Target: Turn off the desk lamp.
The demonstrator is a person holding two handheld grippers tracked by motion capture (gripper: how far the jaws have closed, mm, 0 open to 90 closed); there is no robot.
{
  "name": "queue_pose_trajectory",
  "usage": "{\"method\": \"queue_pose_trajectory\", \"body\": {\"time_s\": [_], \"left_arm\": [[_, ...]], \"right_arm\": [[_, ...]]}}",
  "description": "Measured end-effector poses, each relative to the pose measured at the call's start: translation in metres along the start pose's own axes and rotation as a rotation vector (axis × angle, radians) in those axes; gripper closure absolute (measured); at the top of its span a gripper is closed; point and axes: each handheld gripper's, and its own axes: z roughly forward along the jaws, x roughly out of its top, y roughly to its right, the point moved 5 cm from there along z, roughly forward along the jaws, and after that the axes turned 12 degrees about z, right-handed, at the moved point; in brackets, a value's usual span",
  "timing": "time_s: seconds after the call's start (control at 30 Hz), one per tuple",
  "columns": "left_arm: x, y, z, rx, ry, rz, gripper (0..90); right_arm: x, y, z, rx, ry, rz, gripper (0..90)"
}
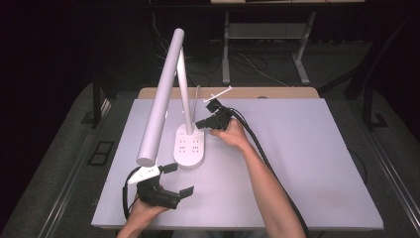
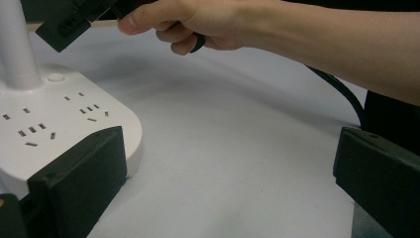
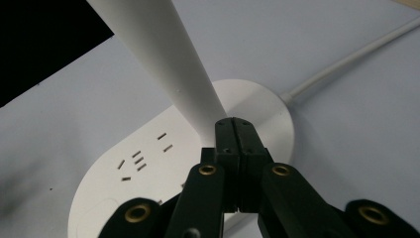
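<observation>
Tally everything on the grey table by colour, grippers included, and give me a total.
White: 1, the desk lamp with a tube head and a socket base
Black: 2, the left gripper with jaws apart, and the right gripper with jaws together by the lamp's stem
Total: 3

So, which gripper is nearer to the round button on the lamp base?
The right. The right gripper, jaws shut, hovers above the button by the lamp post. The left gripper, jaws open, stays off the near end of the base.
</observation>
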Motion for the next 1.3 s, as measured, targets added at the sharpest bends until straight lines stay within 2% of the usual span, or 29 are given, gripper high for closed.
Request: {"method": "queue_pose_trajectory", "body": {"time_s": [0.17, 0.37, 0.43, 0.63, 0.77, 1.0, 1.13, 1.3], "left_arm": [[-0.001, 0.000, 0.000, -0.005, -0.009, 0.009, 0.0], [0.000, -0.003, -0.002, 0.000, 0.009, -0.006, 0.0], [0.000, -0.004, -0.003, 0.003, 0.014, -0.011, 0.0], [0.000, -0.004, -0.004, 0.004, 0.020, -0.019, 0.0], [0.000, -0.003, -0.004, 0.000, 0.018, -0.016, 0.0], [0.000, -0.005, -0.003, -0.005, 0.016, -0.019, 0.0], [0.001, -0.004, -0.005, -0.020, 0.037, -0.029, 0.0], [0.001, -0.005, -0.007, -0.012, 0.043, -0.033, 0.0]], "right_arm": [[-0.001, 0.000, 0.006, 0.002, -0.017, 0.009, 90.0], [-0.007, 0.006, 0.016, -0.017, -0.049, 0.021, 90.0], [-0.009, 0.006, 0.020, -0.006, -0.043, 0.033, 90.0], [-0.010, 0.005, 0.020, -0.012, -0.053, 0.022, 90.0], [-0.012, 0.011, 0.020, 0.004, -0.048, 0.054, 90.0], [-0.011, 0.008, 0.020, 0.015, -0.038, 0.059, 90.0], [-0.010, 0.008, 0.020, 0.022, -0.028, 0.069, 90.0], [-0.011, 0.008, 0.020, 0.017, -0.030, 0.064, 90.0]]}}
